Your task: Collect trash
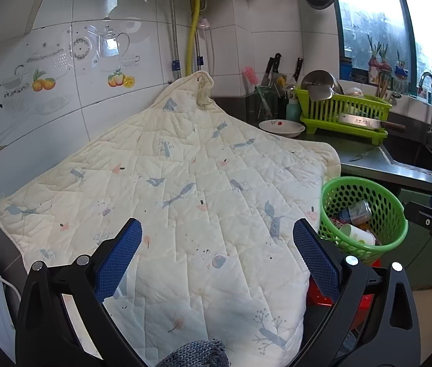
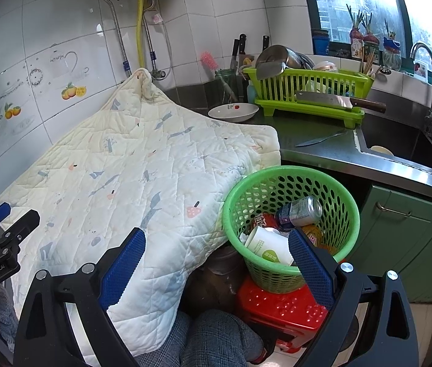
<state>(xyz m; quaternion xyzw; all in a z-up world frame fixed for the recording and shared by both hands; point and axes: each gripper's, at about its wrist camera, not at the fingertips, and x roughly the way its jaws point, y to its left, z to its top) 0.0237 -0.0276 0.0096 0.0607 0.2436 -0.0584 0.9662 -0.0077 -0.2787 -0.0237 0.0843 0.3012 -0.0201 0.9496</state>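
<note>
Left gripper (image 1: 217, 244) and right gripper (image 2: 216, 249) both gape empty — level above the quilt (image 1: 185, 168), beside the basket (image 2: 237, 189).

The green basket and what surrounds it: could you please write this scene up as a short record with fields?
basket: green basket, perforated, standing on a red stool
contents: drink can, white paper cup, some red and orange wrappers
work surface: quilted cloth, no loose trash visible on it
left gripper: open, empty, over the cloth
right gripper: open, empty, beside the basket
counter behind: white dish, green dish rack, cleaver
</note>
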